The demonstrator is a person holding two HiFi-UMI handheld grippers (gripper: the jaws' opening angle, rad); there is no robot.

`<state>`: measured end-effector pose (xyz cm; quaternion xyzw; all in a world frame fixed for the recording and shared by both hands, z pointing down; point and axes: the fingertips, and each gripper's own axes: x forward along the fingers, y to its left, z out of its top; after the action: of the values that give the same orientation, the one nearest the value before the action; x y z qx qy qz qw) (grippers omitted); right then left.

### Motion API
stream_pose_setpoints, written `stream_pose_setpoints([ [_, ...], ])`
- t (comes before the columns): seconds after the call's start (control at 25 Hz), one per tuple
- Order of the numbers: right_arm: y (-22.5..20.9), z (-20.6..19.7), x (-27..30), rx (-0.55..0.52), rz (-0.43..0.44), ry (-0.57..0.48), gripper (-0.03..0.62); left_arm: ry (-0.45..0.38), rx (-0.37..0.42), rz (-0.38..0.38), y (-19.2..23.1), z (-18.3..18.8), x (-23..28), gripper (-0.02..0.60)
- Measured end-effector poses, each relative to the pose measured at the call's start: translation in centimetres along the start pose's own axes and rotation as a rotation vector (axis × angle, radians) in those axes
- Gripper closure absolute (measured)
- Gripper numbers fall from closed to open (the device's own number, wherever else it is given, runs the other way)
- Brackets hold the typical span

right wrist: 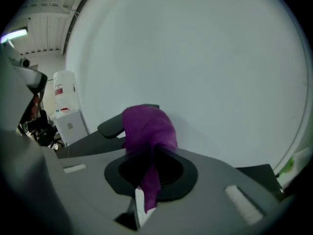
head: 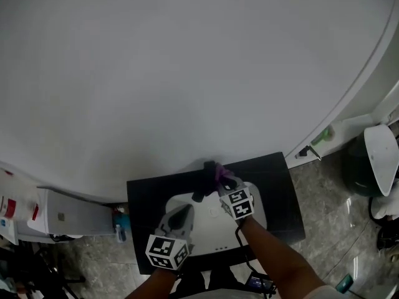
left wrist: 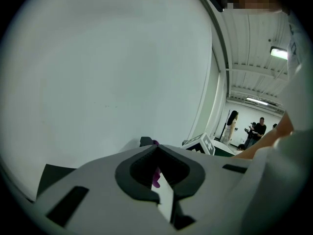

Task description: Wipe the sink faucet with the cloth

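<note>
While the right gripper (right wrist: pixel 154 150) is clenched on the purple cloth (right wrist: pixel 147 126), the cloth's upper bunch lies draped over the black faucet (right wrist: pixel 110 125), whose lever end pokes out to the left, and a narrow tail hangs down between the jaws. From the head view, faucet and cloth sit at the far edge of the white sink (head: pixel 215 232), set in a black countertop (head: pixel 280 195) against a pale wall. Nearer and to the left, the left gripper (left wrist: pixel 156 149) is closed on nothing, jaws together, over the sink and apart from the faucet; only a sliver of purple shows through its jaw gap
</note>
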<state>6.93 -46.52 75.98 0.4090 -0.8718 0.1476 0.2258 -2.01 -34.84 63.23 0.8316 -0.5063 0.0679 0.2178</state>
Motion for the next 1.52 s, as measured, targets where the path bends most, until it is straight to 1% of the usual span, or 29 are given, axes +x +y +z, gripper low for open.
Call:
stream_pose_setpoints([
  [0.08,0.2,-0.7,1.4,-0.023,0.001,0.014,0.565,0.005,0.0,0.006,0.5,-0.7,0.3,0.577],
  [0.2,-0.3,-2.6,3.5,-0.004,-0.007,0.047,0.566,0.019,-0.021,0.02,1.4,-2.2,0.5,0.577],
  [0.28,-0.2,-4.9,4.8,0.008,0.007,0.101,0.566,0.028,-0.033,0.023,1.8,-3.0,0.5,0.577],
  [0.36,0.1,-7.1,5.8,-0.008,0.032,0.165,0.566,0.032,-0.035,0.019,2.0,-3.4,0.5,0.577],
  [0.44,0.5,-7.8,5.6,-0.03,0.04,0.194,0.565,0.034,-0.032,0.016,2.1,-3.4,0.2,0.577],
  [0.52,0.6,-6.2,3.8,-0.027,0.025,0.15,0.565,0.03,-0.035,0.017,2.1,-3.1,-0.4,0.577],
  [0.64,0.7,-1.7,0.8,-0.041,0.003,0.009,0.565,0.017,-0.037,0.015,2.1,-2.3,-1.1,0.577],
  [0.68,0.7,-0.6,0.7,-0.05,0.001,-0.016,0.565,0.014,-0.036,0.015,2.2,-2.1,-1.2,0.577],
  [0.72,0.5,-0.3,1.0,-0.052,0.0,-0.015,0.565,0.013,-0.037,0.017,2.2,-2.1,-1.3,0.577],
  [0.8,-0.1,-1.4,2.5,-0.037,-0.009,0.027,0.566,0.014,-0.04,0.024,2.4,-2.1,-1.4,0.577],
  [0.96,-0.6,-6.5,5.7,-0.002,-0.001,0.125,0.566,0.024,-0.046,0.03,2.7,-2.6,-1.5,0.577],
  [1.04,-0.8,-7.6,6.4,0.005,-0.005,0.138,0.565,0.025,-0.041,0.038,3.1,-2.9,-1.6,0.577],
  [1.08,-0.7,-7.4,6.0,0.011,-0.009,0.127,0.565,0.027,-0.041,0.041,3.1,-3.1,-1.8,0.577],
  [1.16,0.1,-6.0,4.0,0.015,-0.019,0.074,0.565,0.027,-0.042,0.041,3.1,-3.1,-2.5,0.577],
  [1.24,1.8,-3.4,1.0,0.008,-0.022,0.002,0.565,0.017,-0.045,0.034,2.9,-2.6,-3.2,0.577],
  [1.32,4.3,-0.8,-1.7,-0.022,-0.009,-0.047,0.566,0.007,-0.045,0.022,2.3,-1.8,-4.0,0.577],
  [1.4,6.0,0.5,-2.3,-0.059,0.0,-0.047,0.565,-0.002,-0.042,0.014,1.7,-1.0,-4.8,0.577],
  [1.52,6.1,1.0,-0.5,-0.053,-0.011,-0.024,0.565,-0.015,-0.037,0.01,1.5,-0.4,-5.2,0.577],
])
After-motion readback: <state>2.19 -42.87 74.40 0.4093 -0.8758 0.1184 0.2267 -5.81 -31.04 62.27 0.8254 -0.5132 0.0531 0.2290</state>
